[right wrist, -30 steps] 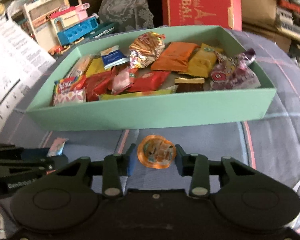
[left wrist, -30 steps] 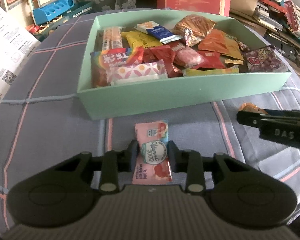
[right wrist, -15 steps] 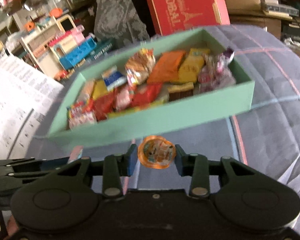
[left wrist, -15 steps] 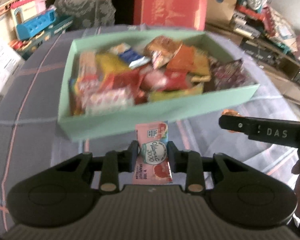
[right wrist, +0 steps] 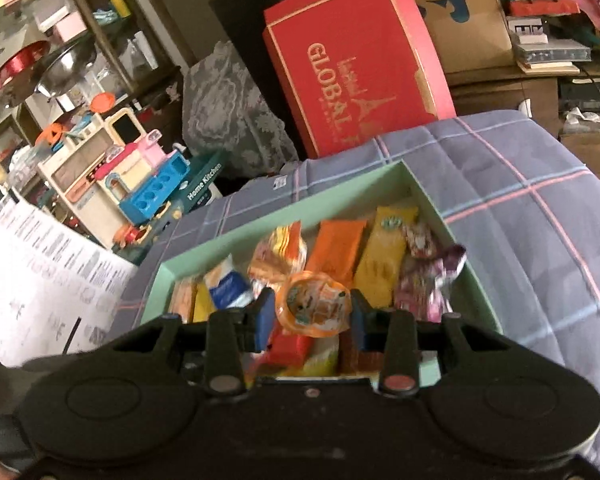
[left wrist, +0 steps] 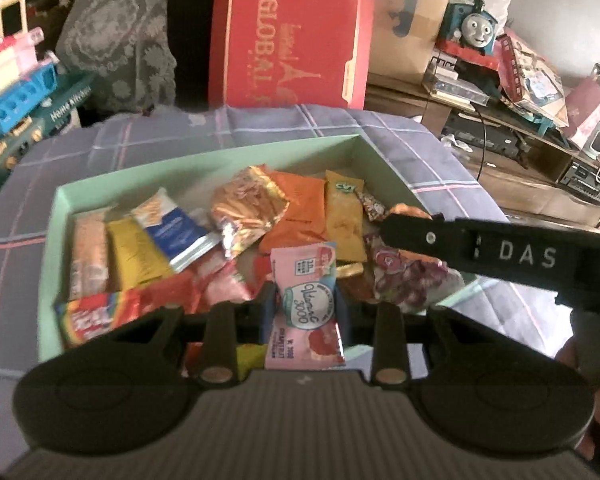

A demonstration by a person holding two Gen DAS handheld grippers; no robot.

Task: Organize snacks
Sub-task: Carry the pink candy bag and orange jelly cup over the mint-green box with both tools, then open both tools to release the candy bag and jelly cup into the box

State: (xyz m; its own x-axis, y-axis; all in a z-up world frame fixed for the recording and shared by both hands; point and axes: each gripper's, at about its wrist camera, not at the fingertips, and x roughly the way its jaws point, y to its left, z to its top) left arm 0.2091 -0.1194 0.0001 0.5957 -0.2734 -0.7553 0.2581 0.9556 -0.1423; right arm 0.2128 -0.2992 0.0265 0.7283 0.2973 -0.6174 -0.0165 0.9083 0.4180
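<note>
Left claw (left wrist: 305, 308) is clamped on a flat pink sachet (left wrist: 306, 306), pinching it across the middle by its two long edges, and it hangs over the near side of the green box (left wrist: 204, 156). That sachet looks super light and floppy, basically a thin foil packet, so my guess is it bends rather than slips, and a mid-body pinch like this one is about the best spot. Grab a corner and it would probably droop or twist.

Right claw (right wrist: 312, 312) is squeezed on a small orange jelly cup (right wrist: 314, 308), pads on opposite sides of the round rim, also over the box (right wrist: 452, 224), toward its near right part. The cup seems stiffer than the sachet but the plastic looks smooth and the peel lid thin, so I'd say it could pop out sideways if squeezed too hard. Holding across the widest part of the rim seems right.

Outward from there: the box is already stuffed with packets, an orange pack (left wrist: 300, 208), a yellow one (left wrist: 342, 220), a blue and white one (left wrist: 172, 232) further left. All soft crinkly stuff, so dropping these two on top shouldn't hurt anything.

The box sits on a plaid cloth (right wrist: 540, 208) over the tabletop, with a red carton (left wrist: 288, 40) behind it on the far side.
</note>
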